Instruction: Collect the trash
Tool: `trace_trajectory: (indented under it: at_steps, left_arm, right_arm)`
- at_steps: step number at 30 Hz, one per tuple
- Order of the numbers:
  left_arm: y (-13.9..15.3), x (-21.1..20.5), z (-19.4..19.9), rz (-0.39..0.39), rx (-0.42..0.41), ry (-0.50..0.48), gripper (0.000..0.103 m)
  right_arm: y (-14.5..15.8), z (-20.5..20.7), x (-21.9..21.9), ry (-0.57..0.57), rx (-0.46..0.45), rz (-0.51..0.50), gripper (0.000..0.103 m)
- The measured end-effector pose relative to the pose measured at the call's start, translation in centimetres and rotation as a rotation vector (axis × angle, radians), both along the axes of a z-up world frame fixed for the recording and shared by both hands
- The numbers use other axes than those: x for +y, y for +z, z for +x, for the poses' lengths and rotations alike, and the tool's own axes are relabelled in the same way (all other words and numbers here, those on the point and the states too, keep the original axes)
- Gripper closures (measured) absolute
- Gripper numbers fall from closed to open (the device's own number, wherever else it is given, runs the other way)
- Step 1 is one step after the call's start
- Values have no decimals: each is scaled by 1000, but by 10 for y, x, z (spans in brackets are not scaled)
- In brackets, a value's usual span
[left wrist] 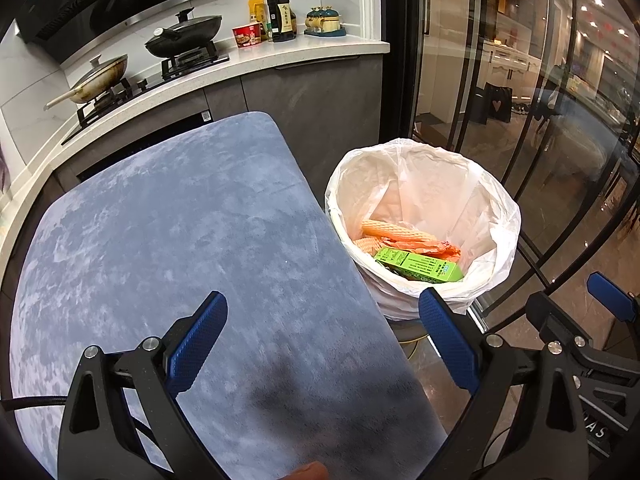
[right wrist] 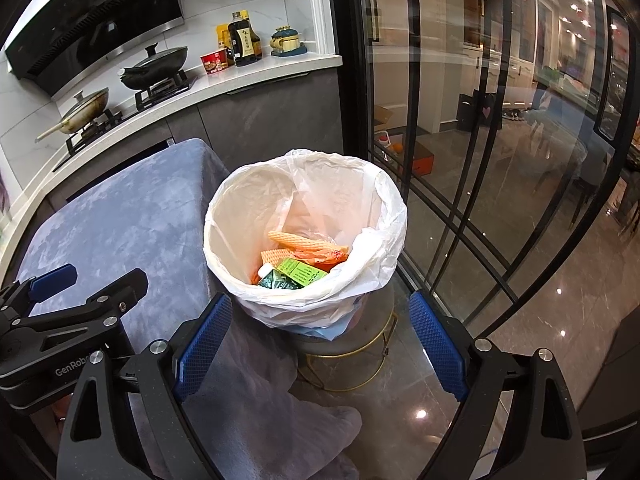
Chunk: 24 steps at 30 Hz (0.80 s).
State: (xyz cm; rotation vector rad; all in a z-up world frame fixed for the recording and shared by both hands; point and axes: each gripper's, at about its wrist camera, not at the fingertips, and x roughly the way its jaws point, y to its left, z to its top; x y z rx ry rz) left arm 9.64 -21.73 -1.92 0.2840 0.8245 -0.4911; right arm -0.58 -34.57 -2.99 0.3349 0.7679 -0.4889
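A bin lined with a white bag stands on a gold-framed stool beside the table's right edge. Inside lie a green carton, a pale orange foam net and an orange wrapper. My left gripper is open and empty over the blue-grey velvet tablecloth, left of the bin. My right gripper is open and empty, just in front of the bin and above it. Each gripper shows in the other's view: right gripper, left gripper.
A white kitchen counter runs behind the table, with two lidded pans on a stove, sauce bottles and a red cup. Black-framed glass doors stand right of the bin. Glossy floor lies below.
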Motion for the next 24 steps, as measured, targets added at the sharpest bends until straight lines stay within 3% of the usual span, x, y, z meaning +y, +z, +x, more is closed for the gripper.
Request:
trace_trajectory:
  at_steps: [24]
  left_arm:
    - [-1,-1,-5,18,-17,8,11]
  right_arm:
    - [-4,-4,0,2,8,3,17]
